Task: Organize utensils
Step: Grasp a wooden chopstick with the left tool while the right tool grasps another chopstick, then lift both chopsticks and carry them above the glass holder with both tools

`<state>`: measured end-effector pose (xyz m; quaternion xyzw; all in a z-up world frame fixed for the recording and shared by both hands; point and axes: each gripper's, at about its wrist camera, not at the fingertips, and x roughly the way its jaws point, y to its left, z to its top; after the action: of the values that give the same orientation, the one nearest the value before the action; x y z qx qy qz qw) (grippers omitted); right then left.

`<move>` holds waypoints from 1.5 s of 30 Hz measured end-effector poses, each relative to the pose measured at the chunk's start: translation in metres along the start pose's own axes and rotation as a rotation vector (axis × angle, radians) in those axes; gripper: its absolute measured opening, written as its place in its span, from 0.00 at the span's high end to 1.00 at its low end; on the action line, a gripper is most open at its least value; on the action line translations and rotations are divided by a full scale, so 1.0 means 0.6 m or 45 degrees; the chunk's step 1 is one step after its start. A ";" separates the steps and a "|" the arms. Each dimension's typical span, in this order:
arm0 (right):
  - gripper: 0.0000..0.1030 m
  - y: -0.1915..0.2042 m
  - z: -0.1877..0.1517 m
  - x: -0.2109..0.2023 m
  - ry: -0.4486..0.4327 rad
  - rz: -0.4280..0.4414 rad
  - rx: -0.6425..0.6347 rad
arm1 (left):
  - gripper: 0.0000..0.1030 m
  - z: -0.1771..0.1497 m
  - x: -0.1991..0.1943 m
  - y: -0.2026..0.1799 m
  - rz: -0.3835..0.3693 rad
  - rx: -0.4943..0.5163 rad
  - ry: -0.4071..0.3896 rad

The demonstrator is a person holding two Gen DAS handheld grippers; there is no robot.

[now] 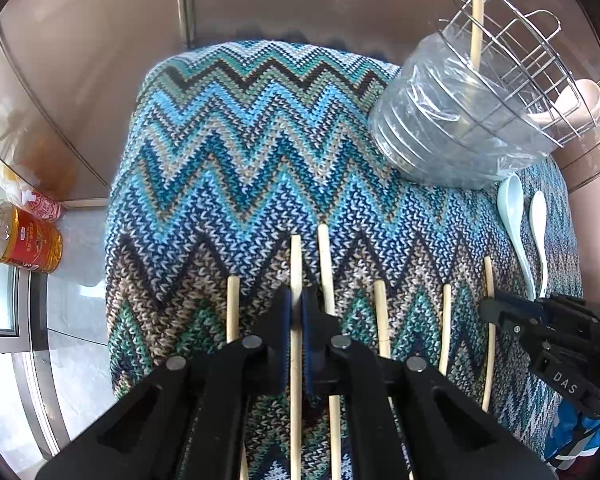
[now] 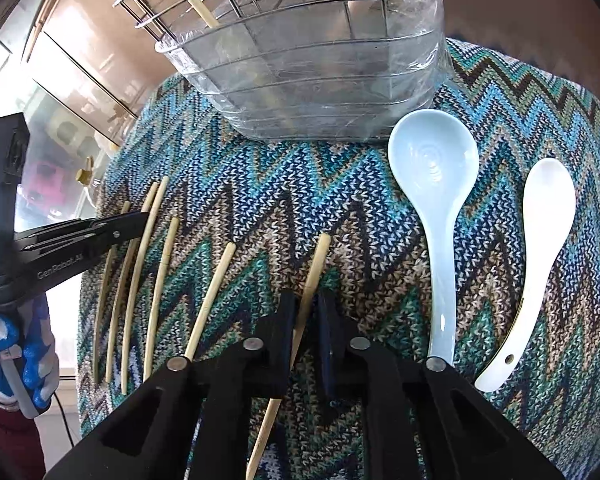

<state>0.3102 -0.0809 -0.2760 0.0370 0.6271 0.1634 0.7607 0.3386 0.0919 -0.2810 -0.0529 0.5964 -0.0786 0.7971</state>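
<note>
Item: bamboo chopsticks, several, lying loose and roughly parallel along the near edge of a zigzag knitted cloth (image 1: 260, 152) that covers the counter. Light, stiff, thin and smooth; judged apt to roll or pivot if gripped off-centre, so best taken near mid-length, across the shaft.

Left claw (image 1: 297, 312): clenched around one chopstick (image 1: 296, 264), pads on either side of its shaft, the stick's far end projecting forward.

Right claw (image 2: 306, 312): a second chopstick (image 2: 318, 264) sits between its jaws; the gap is narrow but contact on both sides cannot be confirmed.

Item: two ceramic soup spoons near the cloth's right edge, pale blue spoon (image 2: 436, 216) and white spoon (image 2: 536, 248). Glazed, slippery, breakable; handles offer the better hold.

Destination, presumed: wire utensil rack (image 1: 512, 68) in a clear plastic tray (image 1: 440, 136) at the far right corner, one chopstick (image 1: 476, 12) and a cream spoon (image 1: 580, 100) already inside.
</note>
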 end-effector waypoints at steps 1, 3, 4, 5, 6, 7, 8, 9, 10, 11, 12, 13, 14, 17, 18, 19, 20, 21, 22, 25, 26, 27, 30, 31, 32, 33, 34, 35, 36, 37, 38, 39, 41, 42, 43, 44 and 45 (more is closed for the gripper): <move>0.91 0.002 0.001 0.001 0.001 -0.005 -0.002 | 0.96 -0.004 0.000 0.001 -0.002 -0.006 -0.003; 0.92 0.002 0.000 0.002 -0.002 -0.005 0.004 | 0.96 -0.009 -0.001 0.002 -0.011 -0.024 -0.012; 0.92 0.001 -0.001 0.001 -0.006 0.000 0.012 | 0.96 -0.011 -0.003 0.003 -0.019 -0.031 -0.016; 0.93 0.000 -0.003 0.000 -0.010 0.012 0.023 | 0.96 -0.013 -0.005 0.003 -0.025 -0.039 -0.020; 0.95 -0.001 -0.006 -0.003 -0.018 0.029 0.035 | 0.96 -0.017 -0.008 0.003 -0.027 -0.043 -0.024; 0.95 -0.004 -0.009 -0.007 -0.027 0.043 0.042 | 0.96 -0.018 -0.013 0.003 -0.029 -0.045 -0.032; 0.95 -0.006 -0.014 -0.014 -0.042 0.060 0.049 | 0.96 -0.022 -0.018 0.001 -0.029 -0.044 -0.039; 0.95 -0.007 -0.020 -0.022 -0.058 0.076 0.050 | 0.96 -0.027 -0.026 0.000 -0.026 -0.040 -0.051; 0.95 -0.007 -0.026 -0.032 -0.076 0.086 0.049 | 0.96 -0.030 -0.032 -0.002 -0.025 -0.039 -0.059; 0.95 -0.011 -0.032 -0.043 -0.092 0.094 0.046 | 0.96 -0.035 -0.040 -0.002 -0.028 -0.040 -0.070; 0.95 -0.010 -0.037 -0.051 -0.108 0.102 0.043 | 0.96 -0.040 -0.051 -0.003 -0.033 -0.041 -0.085; 0.95 -0.009 -0.044 -0.062 -0.126 0.111 0.042 | 0.96 -0.045 -0.063 -0.003 -0.037 -0.042 -0.104; 0.95 -0.009 -0.053 -0.074 -0.149 0.120 0.038 | 0.96 -0.049 -0.072 -0.002 -0.039 -0.041 -0.115; 0.95 -0.014 -0.080 -0.112 -0.222 0.145 0.023 | 0.96 -0.066 -0.107 -0.005 -0.048 -0.037 -0.164; 0.95 -0.013 -0.090 -0.125 -0.246 0.150 0.021 | 0.96 -0.075 -0.120 -0.007 -0.051 -0.035 -0.182; 0.95 -0.011 -0.101 -0.139 -0.271 0.157 0.022 | 0.96 -0.083 -0.132 -0.008 -0.053 -0.032 -0.196; 0.95 -0.011 -0.110 -0.151 -0.291 0.165 0.020 | 0.96 -0.095 -0.145 -0.009 -0.056 -0.029 -0.215; 0.95 -0.008 -0.120 -0.164 -0.314 0.171 0.016 | 0.96 -0.107 -0.161 -0.010 -0.060 -0.027 -0.237; 0.95 -0.005 -0.129 -0.178 -0.338 0.175 0.011 | 0.96 -0.116 -0.172 -0.009 -0.065 -0.026 -0.255; 0.95 0.012 -0.150 -0.228 -0.447 0.200 -0.029 | 0.96 -0.121 -0.217 -0.017 -0.085 -0.024 -0.341; 0.95 0.022 -0.153 -0.246 -0.500 0.201 -0.052 | 0.96 -0.125 -0.239 -0.025 -0.091 -0.017 -0.392; 0.95 0.032 -0.155 -0.264 -0.553 0.200 -0.075 | 0.96 -0.122 -0.256 -0.031 -0.092 -0.010 -0.430; 0.95 0.058 -0.149 -0.310 -0.689 0.201 -0.122 | 0.96 -0.117 -0.315 -0.049 -0.112 0.010 -0.575; 0.95 0.065 -0.143 -0.324 -0.738 0.208 -0.139 | 0.96 -0.115 -0.332 -0.053 -0.118 0.010 -0.616; 0.95 0.066 -0.137 -0.339 -0.775 0.214 -0.151 | 0.96 -0.111 -0.349 -0.056 -0.134 0.009 -0.666; 0.95 0.070 -0.129 -0.351 -0.814 0.213 -0.159 | 0.96 -0.104 -0.367 -0.061 -0.159 0.009 -0.723; 0.95 0.075 -0.117 -0.365 -0.872 0.204 -0.170 | 0.96 -0.099 -0.380 -0.066 -0.174 0.008 -0.767; 0.95 0.078 -0.107 -0.375 -0.910 0.199 -0.176 | 0.96 -0.087 -0.394 -0.072 -0.192 0.005 -0.824; 0.95 0.081 -0.091 -0.387 -0.962 0.199 -0.179 | 0.96 -0.080 -0.404 -0.078 -0.206 0.001 -0.867; 0.95 0.081 -0.076 -0.398 -1.011 0.209 -0.176 | 0.96 -0.069 -0.412 -0.083 -0.219 -0.005 -0.907; 0.95 0.082 -0.062 -0.401 -1.047 0.214 -0.172 | 0.96 -0.053 -0.420 -0.089 -0.232 -0.016 -0.966; 0.95 0.081 -0.044 -0.410 -1.104 0.213 -0.166 | 0.96 -0.042 -0.426 -0.093 -0.248 -0.021 -1.010; 0.95 0.077 -0.012 -0.423 -1.194 0.216 -0.155 | 0.96 -0.017 -0.433 -0.103 -0.284 -0.039 -1.106; 0.95 0.077 0.003 -0.430 -1.236 0.219 -0.151 | 0.96 0.003 -0.435 -0.109 -0.283 -0.056 -1.161; 0.95 0.076 0.024 -0.433 -1.288 0.225 -0.148 | 0.96 0.015 -0.434 -0.112 -0.283 -0.063 -1.193; 0.95 0.075 0.036 -0.436 -1.317 0.226 -0.149 | 0.96 0.030 -0.434 -0.116 -0.288 -0.073 -1.241; 0.95 0.076 0.053 -0.434 -1.353 0.225 -0.154 | 0.96 0.045 -0.430 -0.119 -0.282 -0.085 -1.273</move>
<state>0.2902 -0.1100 -0.0118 0.1233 0.1400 0.2215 0.9571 0.2888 0.0699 -0.0175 -0.1721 0.1354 -0.1086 0.9697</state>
